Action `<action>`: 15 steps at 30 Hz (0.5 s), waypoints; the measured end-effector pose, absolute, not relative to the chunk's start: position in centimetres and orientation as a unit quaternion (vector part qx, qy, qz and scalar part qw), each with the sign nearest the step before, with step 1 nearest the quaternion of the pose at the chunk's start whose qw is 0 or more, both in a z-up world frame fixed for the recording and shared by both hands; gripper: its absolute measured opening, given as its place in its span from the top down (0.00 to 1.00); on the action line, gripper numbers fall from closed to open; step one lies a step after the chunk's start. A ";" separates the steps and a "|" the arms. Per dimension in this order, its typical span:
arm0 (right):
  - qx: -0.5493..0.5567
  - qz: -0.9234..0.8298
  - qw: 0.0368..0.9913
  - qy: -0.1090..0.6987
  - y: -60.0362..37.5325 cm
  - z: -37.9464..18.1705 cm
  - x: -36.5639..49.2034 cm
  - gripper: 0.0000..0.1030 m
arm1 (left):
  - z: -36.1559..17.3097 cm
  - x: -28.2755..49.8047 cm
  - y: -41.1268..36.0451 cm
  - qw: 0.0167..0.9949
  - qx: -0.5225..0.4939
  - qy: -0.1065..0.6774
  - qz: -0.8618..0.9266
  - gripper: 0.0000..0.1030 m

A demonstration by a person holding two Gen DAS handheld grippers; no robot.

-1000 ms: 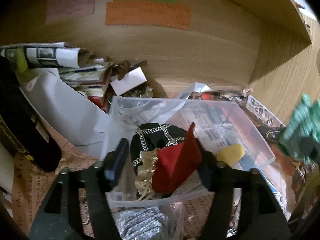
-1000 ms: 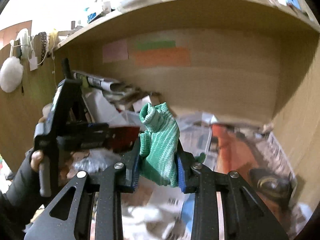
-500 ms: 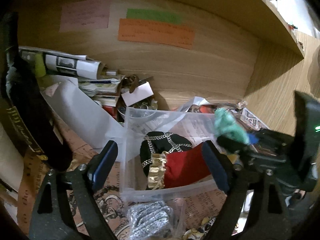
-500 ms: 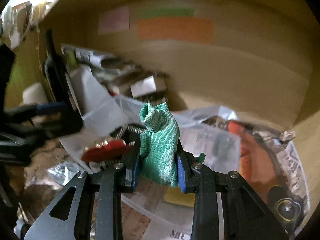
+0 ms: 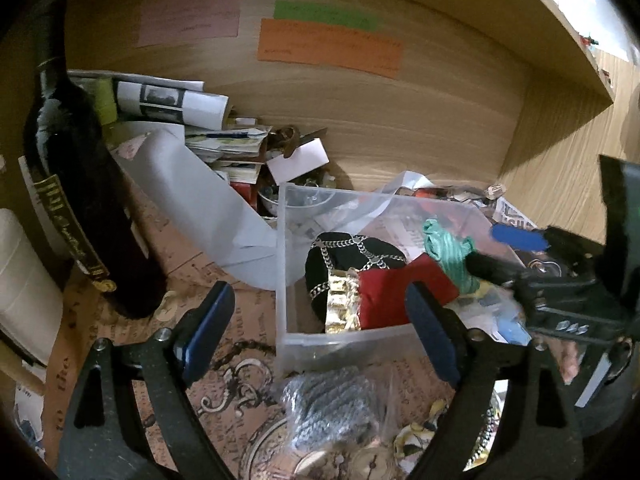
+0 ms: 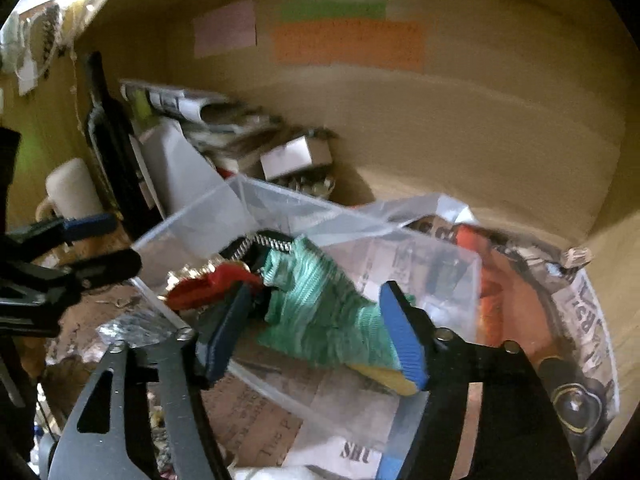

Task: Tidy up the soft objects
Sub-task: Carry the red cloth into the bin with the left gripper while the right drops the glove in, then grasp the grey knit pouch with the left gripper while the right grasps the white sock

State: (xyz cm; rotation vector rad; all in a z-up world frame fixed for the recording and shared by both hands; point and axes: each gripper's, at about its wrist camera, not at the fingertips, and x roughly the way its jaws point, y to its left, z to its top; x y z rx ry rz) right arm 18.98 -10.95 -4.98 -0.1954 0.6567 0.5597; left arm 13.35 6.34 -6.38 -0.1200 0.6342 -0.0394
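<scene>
On the far left stands a tall dark glass bottle (image 5: 76,216), upright, just beside a pile of rolled newspapers and papers (image 5: 176,108). The left gripper (image 5: 320,336) hangs near the front of the clear plastic box (image 5: 282,264), its blue pads wide apart and holding nothing. A crinkly silver bag (image 5: 332,404) lies just in front of the box. Inside the box sits a black, red and gold cloth pouch with silver chains (image 5: 360,276). Next to it, touching its red part, lies the soft green knitted cloth (image 6: 320,312), down in the box. The right gripper (image 6: 316,336) reaches into the box with its jaws spread wide; the green cloth lies loose between them, let go. Under the cloth peeks a small yellow sponge (image 6: 384,376).
</scene>
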 end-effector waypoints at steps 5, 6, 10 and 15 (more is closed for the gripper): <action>-0.080 0.272 0.919 0.275 -12.8 -2.6 15.9 0.21 | -5.9 11.7 6.3 0.951 -0.051 0.305 -0.019 0.11; -0.077 0.272 0.921 0.268 -13.2 -2.3 15.2 0.20 | -5.9 11.4 6.2 0.951 -0.049 0.304 -0.019 0.10; -0.068 0.269 0.924 0.263 -14.3 -2.3 13.2 0.20 | -6.5 10.2 5.9 0.949 -0.038 0.311 -0.016 0.09; -0.057 0.263 0.920 0.286 -15.5 -4.1 11.6 0.20 | -8.2 9.2 5.6 0.941 -0.040 0.337 -0.015 0.09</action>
